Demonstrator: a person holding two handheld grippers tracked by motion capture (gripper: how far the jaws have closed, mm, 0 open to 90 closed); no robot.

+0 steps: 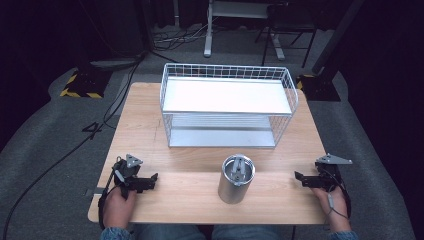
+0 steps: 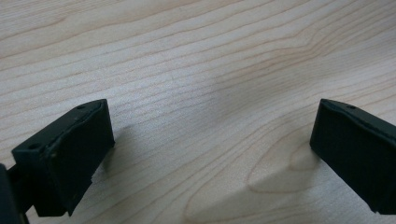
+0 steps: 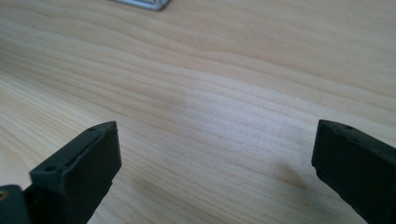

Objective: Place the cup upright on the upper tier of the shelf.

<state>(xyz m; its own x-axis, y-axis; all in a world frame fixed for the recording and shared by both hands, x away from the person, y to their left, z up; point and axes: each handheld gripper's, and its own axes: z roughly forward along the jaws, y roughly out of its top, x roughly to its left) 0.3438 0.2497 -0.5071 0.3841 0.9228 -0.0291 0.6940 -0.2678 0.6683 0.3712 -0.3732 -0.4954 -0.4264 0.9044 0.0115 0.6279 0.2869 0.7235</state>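
A steel cup is standing upright on the wooden table, near the front edge and roughly midway between the two hands, with a small metal piece (its shape is too small to make out) lying inside it. The left gripper is resting low over the table at the front left corner, held in the person's left hand, pointing toward the cup but well apart from it. In the left gripper view its jaws are standing wide apart, with bare wood grain between them and their shadows falling on the boards; the left gripper is holding nothing. The right gripper is sitting at the front right, in the right hand, also pointing inward at the cup and well apart from it. Its jaws are likewise spread wide in the right gripper view, and the right gripper is gripping nothing. Behind the cup, a white wire rack with two shelves is standing across the middle of the table, its lower shelf facing the cup.
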